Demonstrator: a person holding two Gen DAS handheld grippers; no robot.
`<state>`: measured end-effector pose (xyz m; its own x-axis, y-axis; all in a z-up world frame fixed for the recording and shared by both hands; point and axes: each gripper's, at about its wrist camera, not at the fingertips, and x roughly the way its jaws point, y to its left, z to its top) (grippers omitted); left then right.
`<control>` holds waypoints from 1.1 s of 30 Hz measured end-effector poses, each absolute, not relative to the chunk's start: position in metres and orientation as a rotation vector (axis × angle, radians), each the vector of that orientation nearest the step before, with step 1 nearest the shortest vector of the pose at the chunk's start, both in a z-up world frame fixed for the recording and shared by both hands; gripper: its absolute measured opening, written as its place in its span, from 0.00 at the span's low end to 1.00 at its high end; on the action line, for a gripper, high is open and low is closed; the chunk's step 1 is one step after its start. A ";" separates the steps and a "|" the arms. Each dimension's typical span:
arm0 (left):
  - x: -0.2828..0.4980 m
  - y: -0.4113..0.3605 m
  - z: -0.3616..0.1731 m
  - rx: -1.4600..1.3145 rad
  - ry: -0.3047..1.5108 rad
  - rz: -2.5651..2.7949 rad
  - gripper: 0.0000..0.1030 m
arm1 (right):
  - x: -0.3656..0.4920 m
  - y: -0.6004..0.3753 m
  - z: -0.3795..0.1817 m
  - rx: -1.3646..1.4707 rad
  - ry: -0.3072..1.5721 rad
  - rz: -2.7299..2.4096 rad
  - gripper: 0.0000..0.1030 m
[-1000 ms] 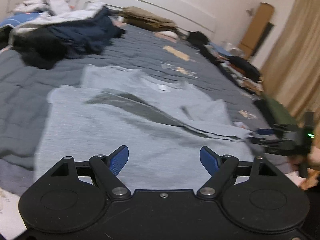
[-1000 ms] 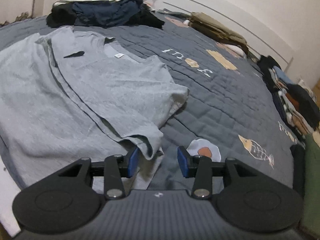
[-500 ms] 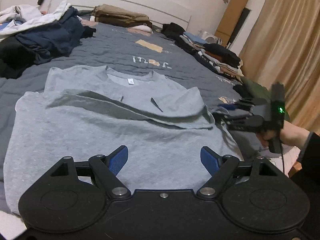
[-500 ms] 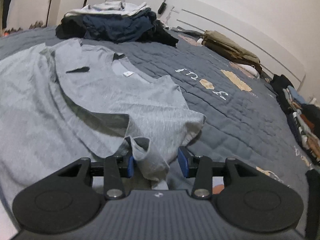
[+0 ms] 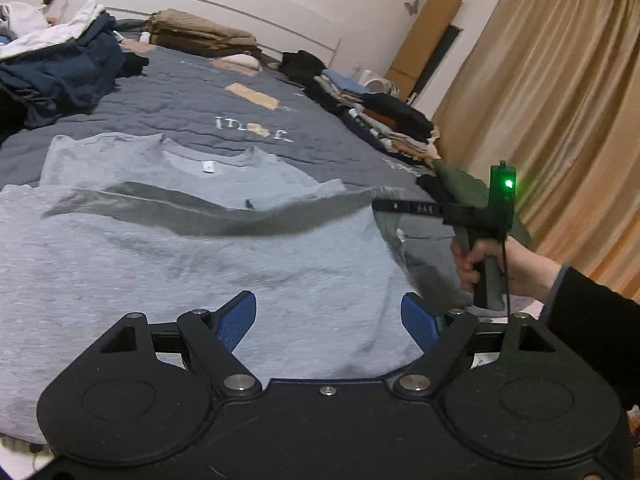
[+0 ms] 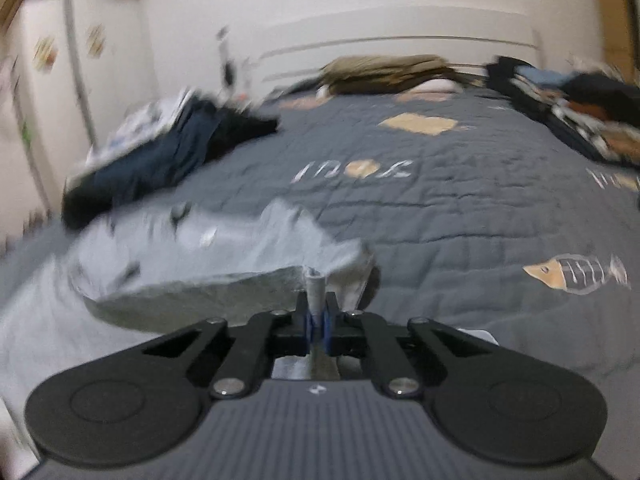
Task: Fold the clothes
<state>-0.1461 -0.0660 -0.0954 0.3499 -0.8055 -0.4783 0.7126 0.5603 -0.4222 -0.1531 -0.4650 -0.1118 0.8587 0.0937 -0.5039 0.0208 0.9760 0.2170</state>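
A grey T-shirt (image 5: 192,264) lies spread on the dark grey quilt, collar and white label towards the headboard. My left gripper (image 5: 328,316) is open and empty, hovering over the shirt's near hem. My right gripper (image 6: 317,322) is shut on a pinched edge of the grey T-shirt (image 6: 248,256) and lifts its right side off the bed. In the left wrist view the right gripper (image 5: 384,206) holds the raised shirt edge at the right, a hand on its handle. The right wrist view is motion-blurred.
A heap of dark blue and white clothes (image 5: 60,68) lies at the back left of the bed (image 5: 208,108). Folded tan clothes (image 5: 200,36) sit by the headboard. Stacks of folded clothes (image 5: 380,112) line the right edge. Curtains (image 5: 560,100) hang at the right.
My right gripper has shut on the shirt's right edge and lifted it, swinging leftwards. My left gripper stays open over the hem.
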 end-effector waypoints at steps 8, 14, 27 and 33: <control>-0.149 -0.072 -0.098 -0.101 0.695 -0.963 0.77 | -0.148 -0.464 -0.117 0.297 0.561 0.041 0.05; -0.152 -0.076 -0.099 -0.068 0.691 -0.971 0.78 | -0.142 -0.453 -0.124 0.271 0.609 0.044 0.11; -0.154 -0.077 -0.099 -0.073 0.703 -0.966 0.78 | -0.138 -0.433 -0.131 0.256 0.676 0.114 0.19; -0.151 -0.071 -0.099 -0.083 0.696 -0.946 0.78 | -0.136 -0.445 -0.118 0.325 0.597 0.018 0.03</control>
<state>-0.1513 -0.0711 -0.0987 0.3865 -0.7678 -0.5110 0.7163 0.5989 -0.3581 -0.1363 -0.4447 -0.1185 0.8282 0.1100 -0.5496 0.0768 0.9491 0.3056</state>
